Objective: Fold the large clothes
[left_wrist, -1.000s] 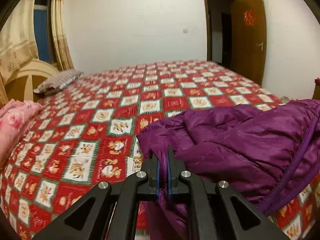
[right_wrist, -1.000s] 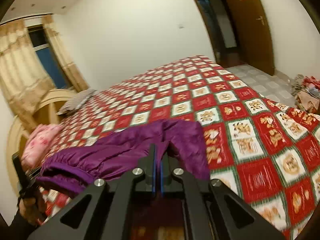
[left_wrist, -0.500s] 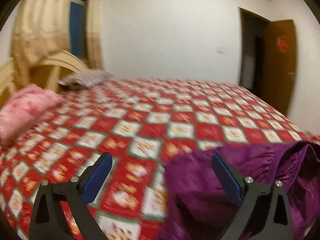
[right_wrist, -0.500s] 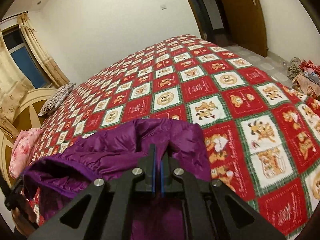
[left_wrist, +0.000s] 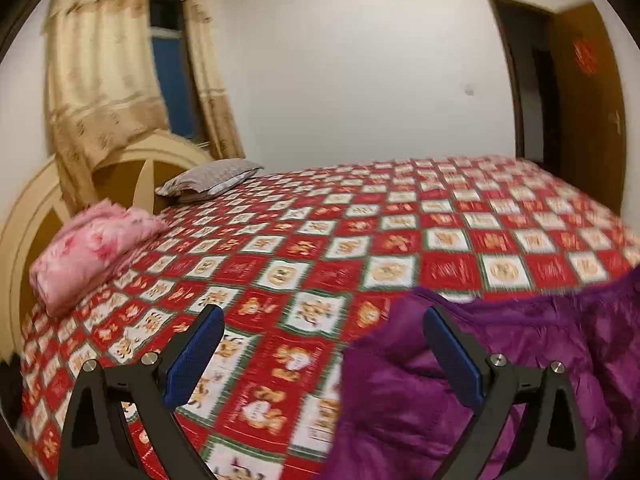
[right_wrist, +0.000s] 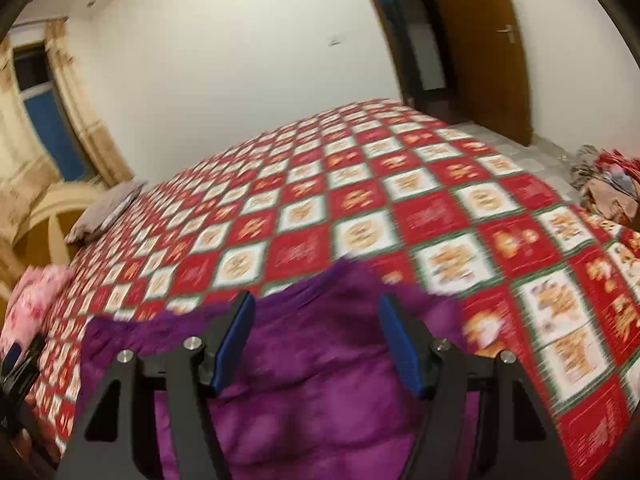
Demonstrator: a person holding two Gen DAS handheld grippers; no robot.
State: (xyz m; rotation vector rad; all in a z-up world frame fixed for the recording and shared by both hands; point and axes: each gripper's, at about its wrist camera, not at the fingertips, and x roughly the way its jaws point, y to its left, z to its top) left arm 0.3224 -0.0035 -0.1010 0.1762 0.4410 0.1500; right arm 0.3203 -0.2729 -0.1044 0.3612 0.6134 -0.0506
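Both tongs, left (left_wrist: 322,354) and right (right_wrist: 318,344), gape, just opened, seemingly clear of the purple jacket (right_wrist: 320,392)

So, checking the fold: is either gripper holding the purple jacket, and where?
Neither. Left gripper and right gripper stand open; the right's jaws have just been opening over the purple jacket.

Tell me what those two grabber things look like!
Both look the same. The left gripper and right gripper each have a black frame with triangle-shaped cut-outs, shiny round silver bolts, and two slanted fingers lined with bright blue pads that form the jaws. No cables or markings show, and no sleeve is visible in either view.
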